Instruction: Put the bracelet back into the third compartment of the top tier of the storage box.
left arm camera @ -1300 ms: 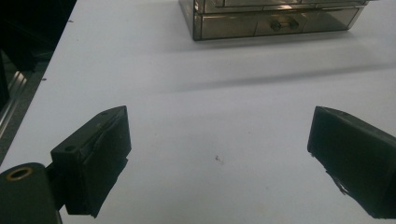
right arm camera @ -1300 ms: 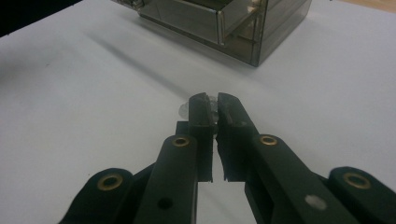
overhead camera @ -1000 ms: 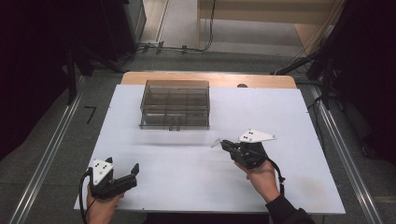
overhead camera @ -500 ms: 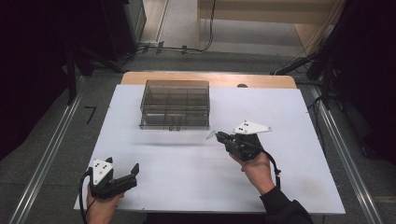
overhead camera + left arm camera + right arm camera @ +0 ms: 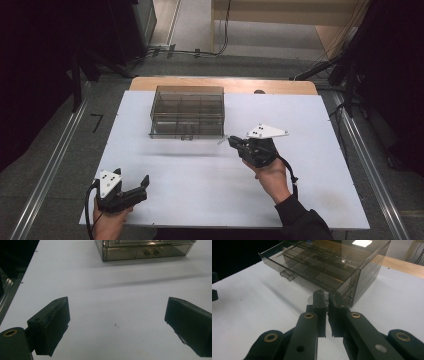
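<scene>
Right gripper point(image 5: 231, 141) is pinching a small clear item point(image 5: 312, 299) just beside the drawer box point(image 5: 187, 111) at mid-table, apparently carrying it to an ajar drawer point(image 5: 294, 270), drop-off pending, while left gripper point(image 5: 131, 186) is idling spread near the front edge.

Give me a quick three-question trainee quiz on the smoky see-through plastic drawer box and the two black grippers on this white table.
1. True or false: the left gripper has its jaws standing wide open.
2. Which is nearer the smoky see-through plastic drawer box? A: the left gripper. B: the right gripper. C: both equally near.
3. Fill in: the right gripper's jaws are ____.
Key: 1 true; 2 B; 3 shut.
</scene>
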A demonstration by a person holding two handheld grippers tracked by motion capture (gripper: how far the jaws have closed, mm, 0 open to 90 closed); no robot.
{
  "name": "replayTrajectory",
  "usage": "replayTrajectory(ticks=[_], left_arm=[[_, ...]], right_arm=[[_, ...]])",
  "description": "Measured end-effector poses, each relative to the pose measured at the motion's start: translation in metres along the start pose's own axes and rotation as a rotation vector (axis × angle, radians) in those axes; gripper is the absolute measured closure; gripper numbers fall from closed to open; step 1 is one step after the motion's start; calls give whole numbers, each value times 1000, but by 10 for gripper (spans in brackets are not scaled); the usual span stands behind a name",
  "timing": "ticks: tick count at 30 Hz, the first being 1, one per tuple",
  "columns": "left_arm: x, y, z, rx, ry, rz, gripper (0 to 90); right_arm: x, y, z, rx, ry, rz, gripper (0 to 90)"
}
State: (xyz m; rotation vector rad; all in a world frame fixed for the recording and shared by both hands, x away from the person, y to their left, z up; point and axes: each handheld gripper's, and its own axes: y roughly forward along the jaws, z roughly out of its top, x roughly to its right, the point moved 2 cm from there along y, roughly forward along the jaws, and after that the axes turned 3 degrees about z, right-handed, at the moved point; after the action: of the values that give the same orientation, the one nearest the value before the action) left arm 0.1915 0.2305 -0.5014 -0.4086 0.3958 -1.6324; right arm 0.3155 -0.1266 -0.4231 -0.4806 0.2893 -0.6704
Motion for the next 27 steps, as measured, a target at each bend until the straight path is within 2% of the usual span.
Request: replayTrajectory(ticks=[16,23,27], left_arm=[[0,0,0,-1,-1,-3,65],[0,0,0,-2,0,-4,65],[-1,1,0,-2,0,-6,65]], right_arm=[[-4,-3,23,46,-8,2,824],[-1,7,30,48,5,-12,824],[1,19,33,38,14,-16,824]])
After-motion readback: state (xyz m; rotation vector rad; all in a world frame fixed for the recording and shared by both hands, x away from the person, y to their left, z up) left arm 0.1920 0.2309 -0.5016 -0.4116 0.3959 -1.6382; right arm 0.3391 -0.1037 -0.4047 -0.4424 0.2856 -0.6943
